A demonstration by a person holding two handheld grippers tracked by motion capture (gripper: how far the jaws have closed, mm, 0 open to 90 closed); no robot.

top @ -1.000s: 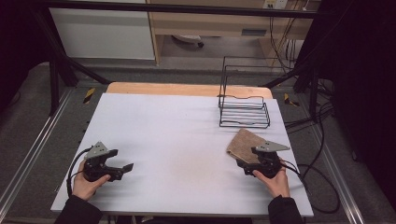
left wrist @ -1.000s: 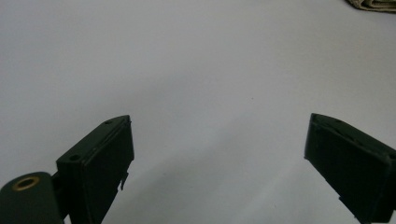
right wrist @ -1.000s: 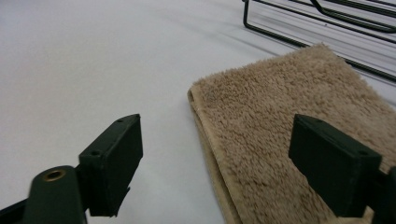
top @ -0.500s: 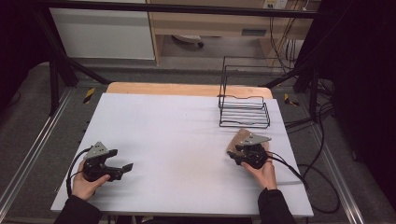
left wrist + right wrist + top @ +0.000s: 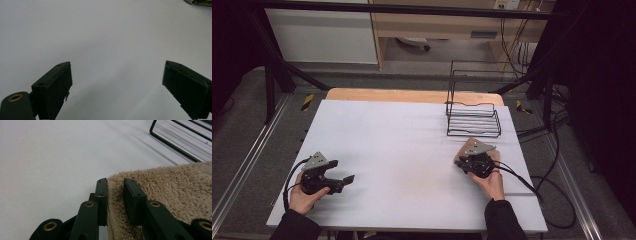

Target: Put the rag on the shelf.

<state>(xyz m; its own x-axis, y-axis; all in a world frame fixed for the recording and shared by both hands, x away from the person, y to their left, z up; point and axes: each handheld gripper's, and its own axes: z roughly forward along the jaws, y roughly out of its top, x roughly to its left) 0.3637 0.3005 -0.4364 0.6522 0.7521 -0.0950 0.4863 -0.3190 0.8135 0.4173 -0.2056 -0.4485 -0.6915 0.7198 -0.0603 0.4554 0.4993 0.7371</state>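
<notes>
In the high view, a white table (image 5: 412, 150) takes up the middle of the frame, with a strip of bare wood along its far edge. At the lower left a hand holds the left gripper (image 5: 343, 181), its jaws spread wide over bare tabletop and pointing toward the right of the frame. At the right of centre the right gripper (image 5: 463, 165) sits on the near edge of a tan fleecy cloth (image 5: 471, 146), which lies flat on the table just below a black wire rack (image 5: 473, 120) in the upper right. The cloth and the rack lie near each other but apart. Black cables trail off the table's right edge to the floor.

In the left gripper view, the left gripper (image 5: 117, 85) shows its two black jaws rising from the lower corners, well apart, nothing between them, over plain white table. A sliver of the tan cloth (image 5: 200, 2) peeks in at the top right corner.

In the right gripper view, the right gripper (image 5: 115, 187) has its jaws drawn narrow, and they have just been closing; the edge of the tan fleecy cloth (image 5: 175, 187) stands pinched between them. The cloth spreads over the lower right of the frame, and the wire rack (image 5: 175, 143) crosses the upper right corner.
</notes>
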